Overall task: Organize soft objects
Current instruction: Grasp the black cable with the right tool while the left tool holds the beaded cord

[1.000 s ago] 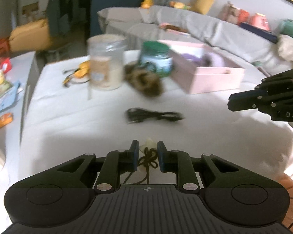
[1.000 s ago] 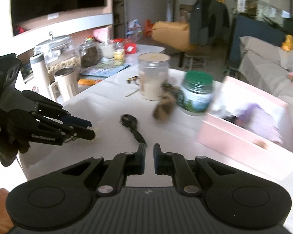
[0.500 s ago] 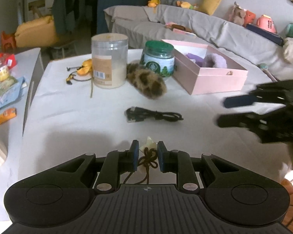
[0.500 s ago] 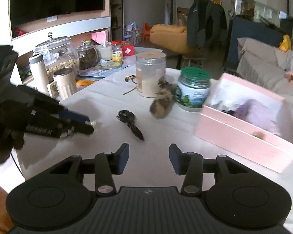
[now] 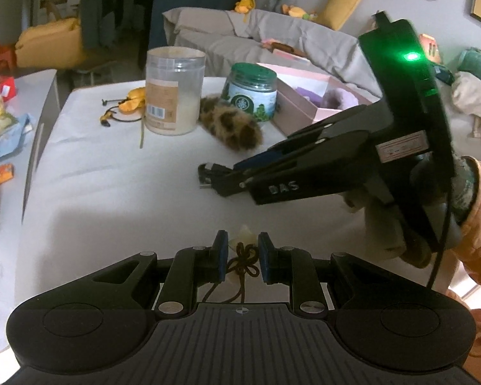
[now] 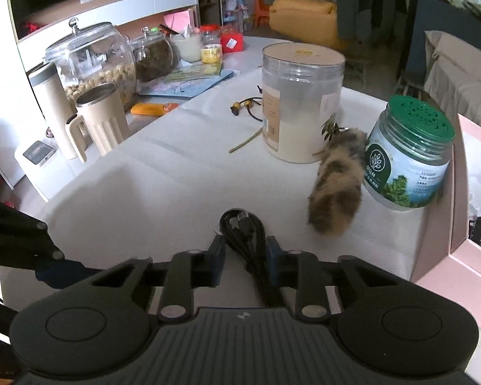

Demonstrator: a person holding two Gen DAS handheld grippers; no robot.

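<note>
A brown spotted furry piece (image 5: 231, 123) lies on the white table between the clear jar and the green-lidded jar; it also shows in the right wrist view (image 6: 335, 189). A coiled black cable (image 6: 243, 224) lies on the table with my right gripper (image 6: 245, 253) around it, jaws close on both sides; whether they grip it I cannot tell. The right gripper (image 5: 208, 176) shows in the left wrist view over the cable. My left gripper (image 5: 240, 253) holds a small cream item with a dark knotted cord (image 5: 242, 256). The pink box (image 5: 308, 109) holds purple soft things.
A clear jar (image 6: 299, 106) and a green-lidded jar (image 6: 407, 157) stand mid-table. A yellow hair tie (image 5: 128, 106) lies at the back left. Glass jars, a mug (image 6: 101, 118) and a tumbler stand on the side counter. A grey sofa is behind.
My right gripper moved forward and down to the black cable and its jaws narrowed around it. The left gripper stayed where it was, still holding the corded item.
</note>
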